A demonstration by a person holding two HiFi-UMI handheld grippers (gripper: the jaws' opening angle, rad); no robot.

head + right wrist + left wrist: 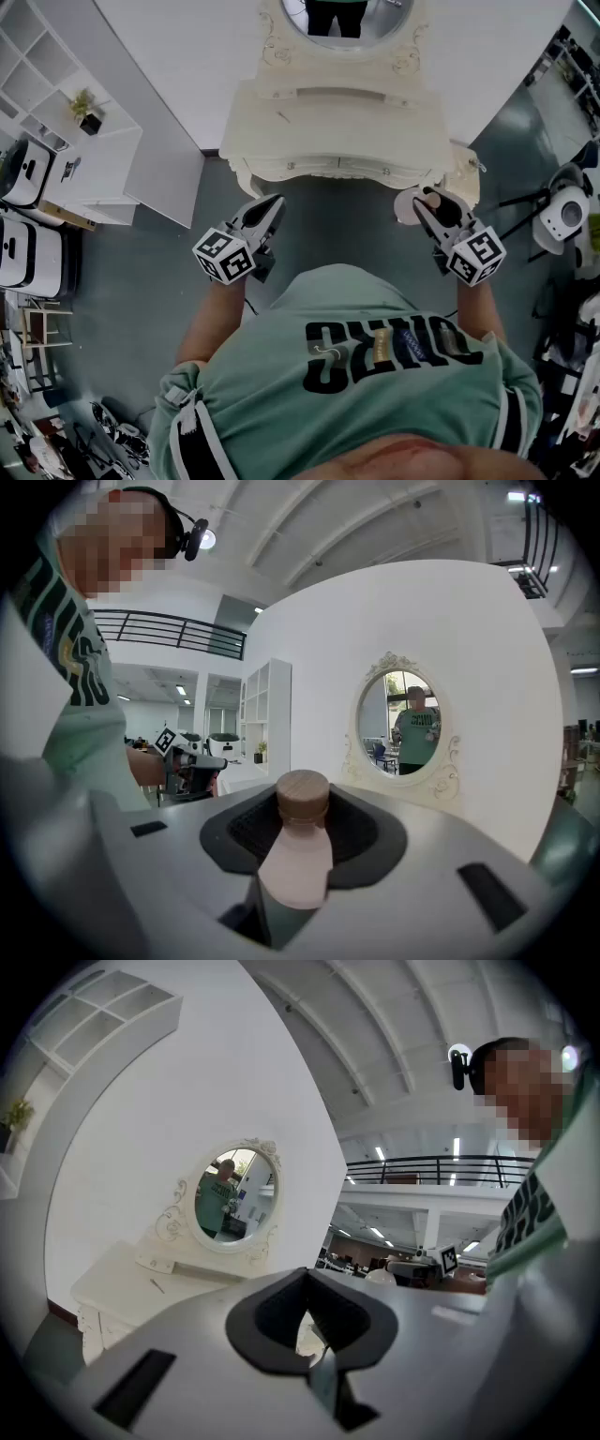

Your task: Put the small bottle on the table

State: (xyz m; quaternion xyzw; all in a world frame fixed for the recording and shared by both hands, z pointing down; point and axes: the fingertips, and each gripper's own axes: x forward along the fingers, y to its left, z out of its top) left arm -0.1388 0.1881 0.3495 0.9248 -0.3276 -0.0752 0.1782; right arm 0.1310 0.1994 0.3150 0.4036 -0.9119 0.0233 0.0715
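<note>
The mirror (339, 17) stands at the back of the table (347, 141); the shelf unit (66, 141) lies to the table's left, holding a plant (86, 111)

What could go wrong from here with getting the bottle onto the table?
1. The right gripper holds the bottle over the floor, short of the table. If the grip slips, the bottle would likely fall there.
2. The bottle lies along the jaws, cap outward, rather than upright. It may topple when set down.
</note>
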